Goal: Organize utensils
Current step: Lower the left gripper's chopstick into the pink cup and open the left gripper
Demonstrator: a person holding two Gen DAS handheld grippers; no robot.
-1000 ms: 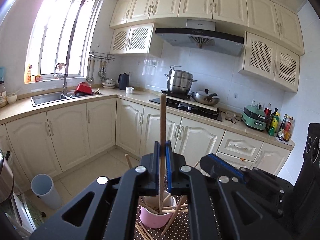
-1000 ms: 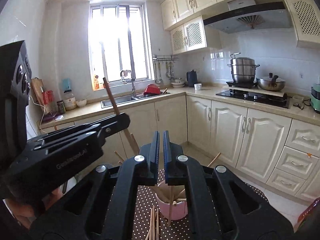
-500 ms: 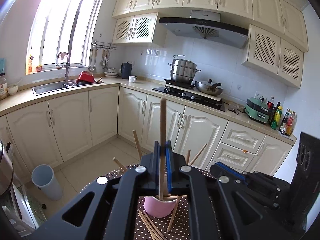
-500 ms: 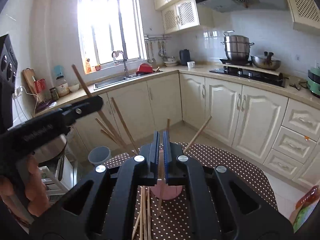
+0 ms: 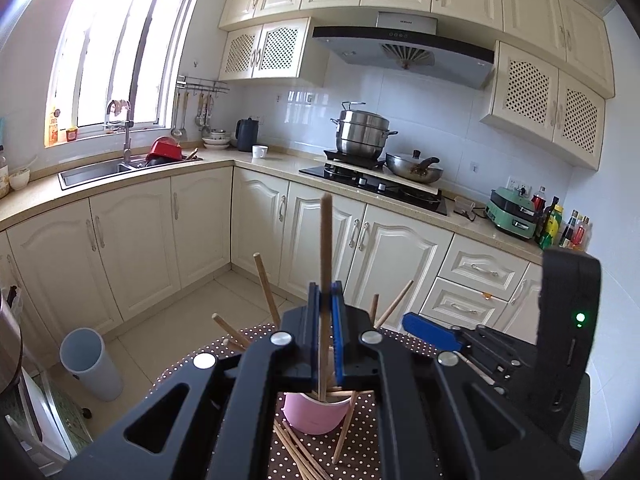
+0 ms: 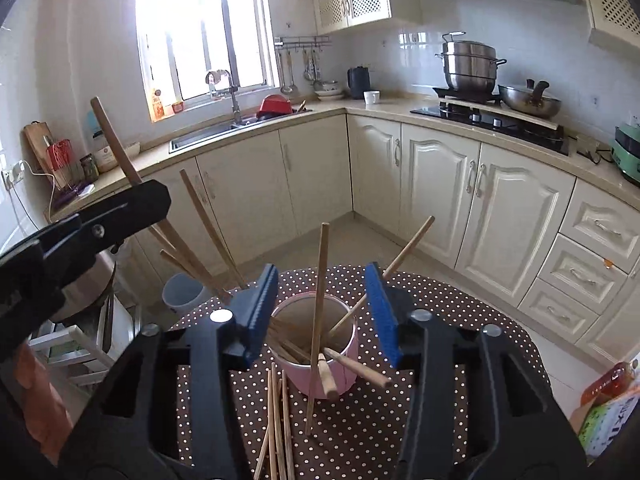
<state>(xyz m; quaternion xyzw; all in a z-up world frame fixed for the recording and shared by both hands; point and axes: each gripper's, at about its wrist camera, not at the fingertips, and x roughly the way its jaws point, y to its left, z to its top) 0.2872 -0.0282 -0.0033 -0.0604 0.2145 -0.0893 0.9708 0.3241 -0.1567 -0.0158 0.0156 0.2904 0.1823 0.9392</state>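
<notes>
Left wrist view shows the left gripper (image 5: 326, 320) with fingers clamped on an upright chopstick (image 5: 326, 248), its lower end over the pink cup (image 5: 316, 416) at bottom centre. Right gripper (image 6: 322, 312) has fingers apart, straddling the cup on the dotted table (image 6: 460, 312). Likely step: dropping this chopstick in; next, lower, release, then collect loose chopsticks (image 6: 276, 420) lying beside the cup.

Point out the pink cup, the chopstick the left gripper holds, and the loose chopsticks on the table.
pink cup (image 6: 316, 380): right wrist view, front wall.
held chopstick (image 5: 326, 240): left wrist view, shaft above the jaws.
loose chopsticks (image 6: 276, 420): right wrist view, mid-shafts left of the cup.
</notes>
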